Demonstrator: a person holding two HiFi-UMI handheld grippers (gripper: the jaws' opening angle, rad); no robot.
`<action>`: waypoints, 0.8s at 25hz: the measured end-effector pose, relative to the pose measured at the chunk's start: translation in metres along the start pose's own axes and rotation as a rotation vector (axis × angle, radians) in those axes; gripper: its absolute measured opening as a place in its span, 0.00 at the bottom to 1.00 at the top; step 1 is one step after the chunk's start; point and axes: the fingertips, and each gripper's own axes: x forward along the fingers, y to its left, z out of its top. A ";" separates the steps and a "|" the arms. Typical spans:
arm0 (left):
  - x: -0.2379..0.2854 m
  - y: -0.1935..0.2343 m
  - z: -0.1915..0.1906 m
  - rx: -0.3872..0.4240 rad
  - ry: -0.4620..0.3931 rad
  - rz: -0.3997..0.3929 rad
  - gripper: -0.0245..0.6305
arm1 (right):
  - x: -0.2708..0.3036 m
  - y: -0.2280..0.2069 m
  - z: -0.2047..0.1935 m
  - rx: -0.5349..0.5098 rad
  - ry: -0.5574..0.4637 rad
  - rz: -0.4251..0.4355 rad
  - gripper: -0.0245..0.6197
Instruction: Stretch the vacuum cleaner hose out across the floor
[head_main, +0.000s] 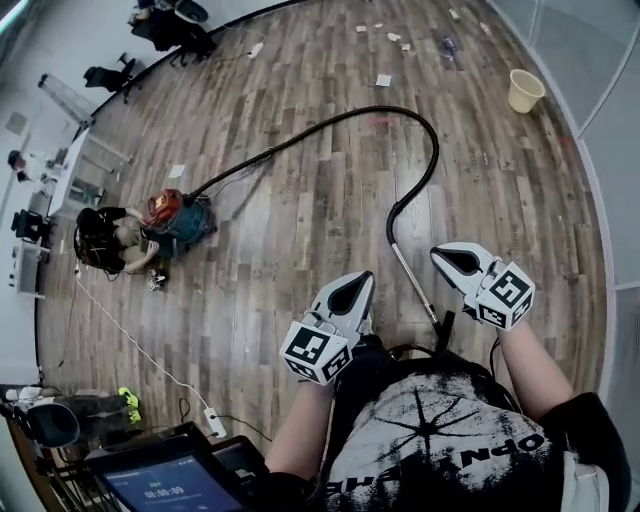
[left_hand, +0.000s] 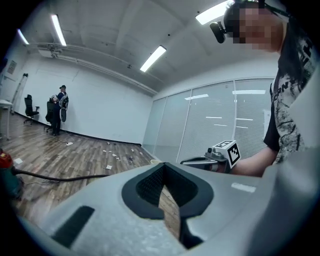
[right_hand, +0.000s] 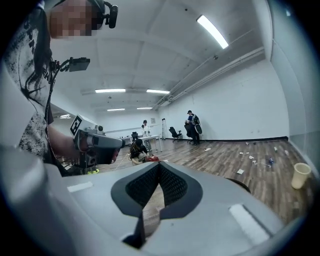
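A red and teal vacuum cleaner (head_main: 180, 215) stands on the wood floor at the left. Its black hose (head_main: 400, 115) runs up and right, curves round, and comes back down into a metal wand (head_main: 415, 285) that ends near my feet. My left gripper (head_main: 350, 295) hovers left of the wand, shut and empty. My right gripper (head_main: 462, 262) hovers right of the wand, also shut and empty. In the left gripper view the hose (left_hand: 60, 177) lies across the floor beyond the closed left gripper (left_hand: 164, 192). The right gripper view shows the right gripper (right_hand: 157, 192) closed, with the vacuum (right_hand: 147, 159) far off.
A person (head_main: 105, 238) crouches beside the vacuum. A pale cup (head_main: 525, 90) stands at the far right near a glass wall. Paper scraps (head_main: 384, 80) litter the far floor. A white cable with a power strip (head_main: 215, 420) runs at the lower left, by a screen (head_main: 160, 485).
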 end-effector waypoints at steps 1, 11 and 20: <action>0.009 0.007 0.003 0.005 0.008 -0.029 0.04 | 0.002 -0.007 0.002 0.003 0.002 -0.029 0.05; 0.065 0.077 0.022 0.101 0.111 -0.322 0.04 | 0.051 -0.043 0.026 0.021 -0.047 -0.309 0.05; 0.098 0.088 -0.011 0.129 0.195 -0.552 0.04 | 0.055 -0.047 -0.013 0.077 -0.025 -0.519 0.05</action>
